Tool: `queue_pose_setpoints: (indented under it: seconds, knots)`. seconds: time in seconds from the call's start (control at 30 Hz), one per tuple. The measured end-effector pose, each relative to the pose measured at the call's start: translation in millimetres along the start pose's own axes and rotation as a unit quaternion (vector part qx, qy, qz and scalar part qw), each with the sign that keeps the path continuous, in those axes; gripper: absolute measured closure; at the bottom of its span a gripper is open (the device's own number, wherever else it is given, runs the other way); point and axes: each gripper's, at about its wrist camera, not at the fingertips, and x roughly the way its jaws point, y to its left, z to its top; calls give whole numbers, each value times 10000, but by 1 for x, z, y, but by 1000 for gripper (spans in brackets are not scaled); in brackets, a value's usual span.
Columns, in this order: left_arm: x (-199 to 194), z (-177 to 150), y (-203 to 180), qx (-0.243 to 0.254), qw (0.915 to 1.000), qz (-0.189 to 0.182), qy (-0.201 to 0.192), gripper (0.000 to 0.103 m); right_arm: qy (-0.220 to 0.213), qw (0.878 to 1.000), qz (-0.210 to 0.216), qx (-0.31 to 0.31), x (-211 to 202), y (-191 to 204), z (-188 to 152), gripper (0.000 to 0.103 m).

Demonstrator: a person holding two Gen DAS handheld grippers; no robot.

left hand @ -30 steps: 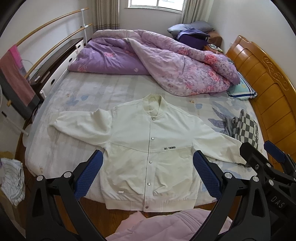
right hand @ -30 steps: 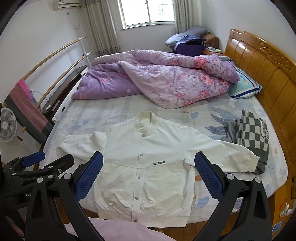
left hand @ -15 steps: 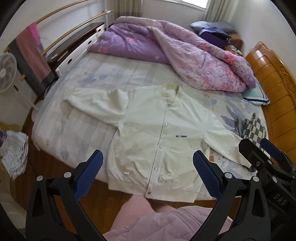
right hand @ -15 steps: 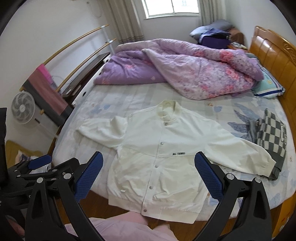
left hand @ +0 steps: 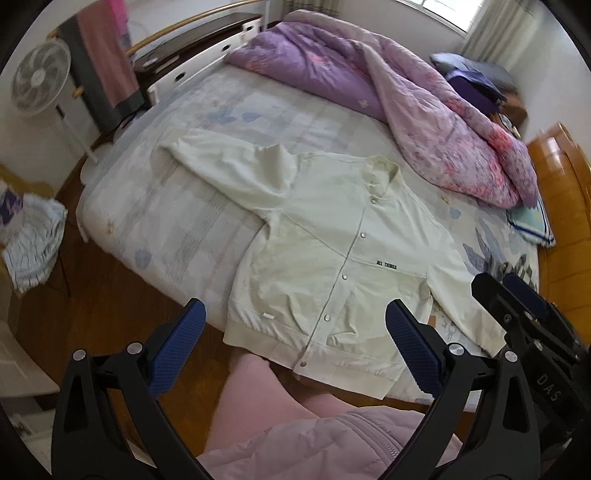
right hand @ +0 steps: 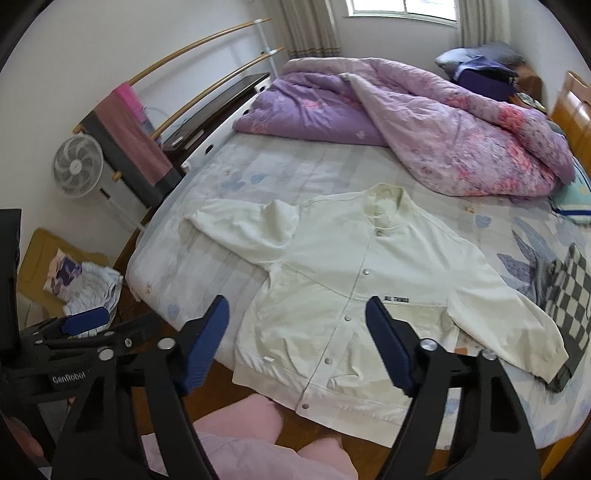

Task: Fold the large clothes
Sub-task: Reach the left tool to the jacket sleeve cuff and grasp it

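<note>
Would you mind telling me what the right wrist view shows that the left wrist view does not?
Only the right wrist view: the window, both rails, and the whole checked cloth. Only the left wrist view: the pillow's near corner and the right gripper from outside. Both: the jacket lying flat, the quilt, the fan.

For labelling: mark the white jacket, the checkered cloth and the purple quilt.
white jacket [right hand: 332,295]: right wrist view, chest panel.
checkered cloth [right hand: 570,314]: right wrist view, checked top face.
purple quilt [left hand: 443,140]: left wrist view, floral middle fold.
</note>
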Motion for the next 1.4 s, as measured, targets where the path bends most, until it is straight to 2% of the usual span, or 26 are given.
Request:
queue_pose_setpoints:
  seconds: [0.2,0.43,0.57,0.67,0.8,0.9,1.0,1.13,1.2,1.3,1.4]
  knots:
    - [15,14,46,-517,9982,-220,210,5,233,9996,28,-153,31,28,12,39]
    - [53,60,118,-874,9940,-397,516,5,423,9981,-397,-226,82,69,39,44]
    - [84,96,171,-1191,9886,-529,757,5,683,9959,-590,108,130,91,68,45]
    - [112,126,210,-1307,9861,-438,924,5,893,9923,-773,366,167,102,89,45]
    - [154,164,253,-1224,9857,-283,1120,5,1111,9868,-913,741,217,110,116,45]
    - [194,196,284,-1235,9840,-198,1266,5,1293,9816,-1053,929,251,114,131,35]
    - [226,219,307,-1358,9825,-123,1272,5,1516,9749,-1203,1105,281,114,142,32]
    - [280,254,344,-1589,9789,75,1284,5,1745,9679,-1363,1191,311,111,147,20]
    - [304,269,360,-1756,9769,104,1214,5,1911,9625,-1522,1176,327,109,148,17]
    - [350,294,384,-1997,9719,215,1232,5,2356,9477,-1801,1180,354,103,147,16]
    - [389,317,401,-2150,9699,454,1045,5,2665,9374,-1845,1273,377,94,145,16]
